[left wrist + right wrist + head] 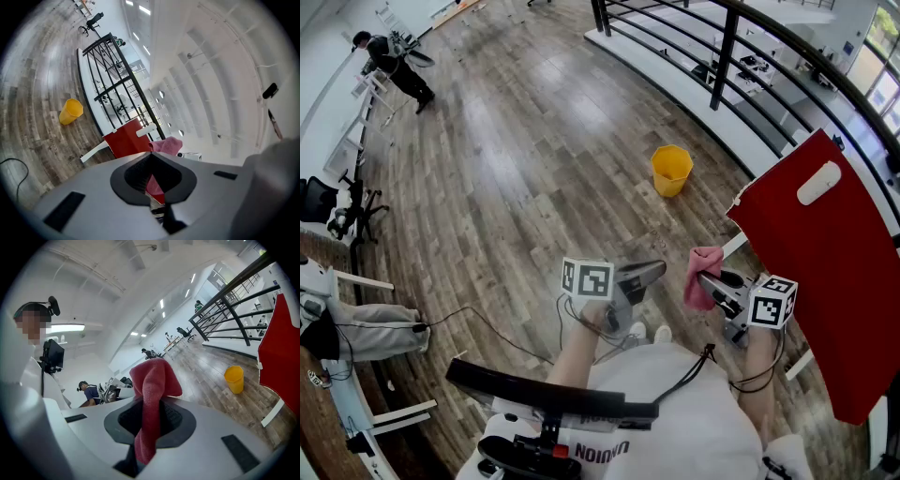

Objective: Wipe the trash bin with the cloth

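Right gripper [709,280]: clamped on the cloth [699,287]
Left gripper [652,270]: jaws together, empty
Trash bin [671,170]: on floor [506,141], well beyond both

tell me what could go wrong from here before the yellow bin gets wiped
1. The cloth is held by a narrow pinch in the right claw; it may slip out once rubbing starts.
2. The trash bin stands free and the left claw is shut on nothing; unbraced, the bin might slide or tip.
3. A cable trails on the floor and could snag on the walk over.
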Demonstrator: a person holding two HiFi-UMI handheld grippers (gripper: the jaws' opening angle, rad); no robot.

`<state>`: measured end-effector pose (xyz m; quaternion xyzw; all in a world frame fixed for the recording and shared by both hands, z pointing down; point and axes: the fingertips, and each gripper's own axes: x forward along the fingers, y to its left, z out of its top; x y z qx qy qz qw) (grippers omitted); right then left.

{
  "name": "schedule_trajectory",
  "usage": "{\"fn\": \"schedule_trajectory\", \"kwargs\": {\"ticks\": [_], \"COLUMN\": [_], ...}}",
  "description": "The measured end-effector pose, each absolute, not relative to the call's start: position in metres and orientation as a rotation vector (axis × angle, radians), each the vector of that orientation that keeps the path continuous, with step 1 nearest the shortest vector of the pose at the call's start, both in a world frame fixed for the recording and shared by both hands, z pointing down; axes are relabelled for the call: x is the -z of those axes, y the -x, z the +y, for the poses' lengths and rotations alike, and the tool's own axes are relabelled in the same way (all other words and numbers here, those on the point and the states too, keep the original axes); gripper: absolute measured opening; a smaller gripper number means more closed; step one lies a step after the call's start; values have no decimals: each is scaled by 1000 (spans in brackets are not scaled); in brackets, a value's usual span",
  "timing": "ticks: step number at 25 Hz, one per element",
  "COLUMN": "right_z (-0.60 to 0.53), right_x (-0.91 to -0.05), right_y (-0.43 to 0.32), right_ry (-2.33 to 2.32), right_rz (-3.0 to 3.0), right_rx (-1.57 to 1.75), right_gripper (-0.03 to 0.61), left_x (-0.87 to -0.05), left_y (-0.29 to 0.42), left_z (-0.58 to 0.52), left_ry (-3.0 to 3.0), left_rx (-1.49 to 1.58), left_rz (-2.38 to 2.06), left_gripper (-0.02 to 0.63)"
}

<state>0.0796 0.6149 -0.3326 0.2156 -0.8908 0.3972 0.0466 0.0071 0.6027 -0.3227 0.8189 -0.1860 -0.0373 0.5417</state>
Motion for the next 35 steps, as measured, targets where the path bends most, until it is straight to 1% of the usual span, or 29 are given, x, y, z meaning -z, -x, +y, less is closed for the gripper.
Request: {"fn": "schedule_trajectory", "kwargs": {"ticks": [15,20,26,29,35], "right_z": [613,613,620,628,614], "right_x": [328,320,308,301,281], "right_y": [-83,-93,-112,-117,-108], "right_ry": [-655,-718,-747,-745,-741], "right_rz": [-2699,-2675,-2656,-2614,-2546], "right_rx": [-1206,-1192,-1213,-1180,-1154], "right_gripper": [51,49,51,51,51], "left_x": [320,327,319,313,301], "left_y": [-10,6,25,24,23], "left_z": [605,600,602,611,608], "left_ry": [-1943,-1957,-1952,-1925,-1935], "left_rx": [109,252,362,405,349], "left_rz": [-470,-561,-789,-828,-834], "left_gripper": [3,3,4,4,3]}}
